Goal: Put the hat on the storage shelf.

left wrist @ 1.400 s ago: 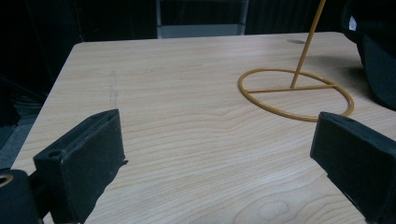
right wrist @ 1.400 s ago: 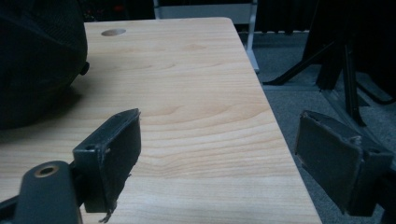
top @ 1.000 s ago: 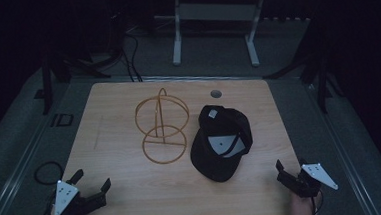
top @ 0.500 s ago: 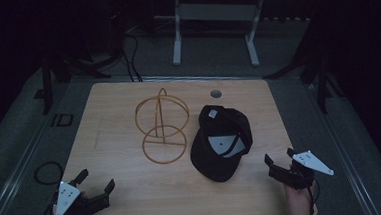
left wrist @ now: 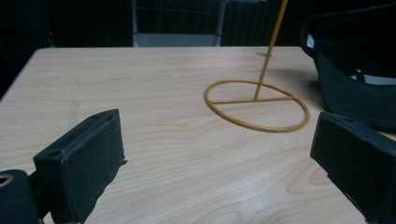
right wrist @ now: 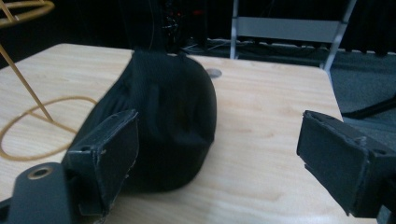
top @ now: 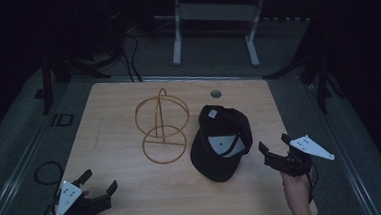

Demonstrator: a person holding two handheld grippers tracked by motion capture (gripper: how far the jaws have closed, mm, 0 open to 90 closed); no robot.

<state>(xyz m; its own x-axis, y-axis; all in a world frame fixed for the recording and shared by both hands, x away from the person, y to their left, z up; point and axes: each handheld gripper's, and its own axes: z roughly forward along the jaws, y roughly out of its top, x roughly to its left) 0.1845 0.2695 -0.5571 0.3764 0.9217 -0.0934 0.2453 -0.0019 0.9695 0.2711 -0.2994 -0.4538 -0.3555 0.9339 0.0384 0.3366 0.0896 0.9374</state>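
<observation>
The wooden surface (top: 134, 201) carries two things side by side near its middle: a gold wire stand (top: 162, 126), upright on its ring base, and a black cap (top: 221, 143) lying upside down just to its right, its inside label facing up.

The right claw (top: 274, 150) hovers low near the cap's right edge, jaws spread wide and holding nothing; in the right gripper view the cap's crown (right wrist: 168, 116) sits just ahead of the near jaw, apart from it. The left claw (top: 99, 182) rests near the front left corner, also wide and empty, well apart from the stand.

The likely work is setting the cap on the stand. The risk, as I judge it, lies in the grasp: soft fabric (nothing stiff but the brim) may fold or slip if pinched shallowly, and a sideways push could shove the cap into the light stand and topple it.
</observation>
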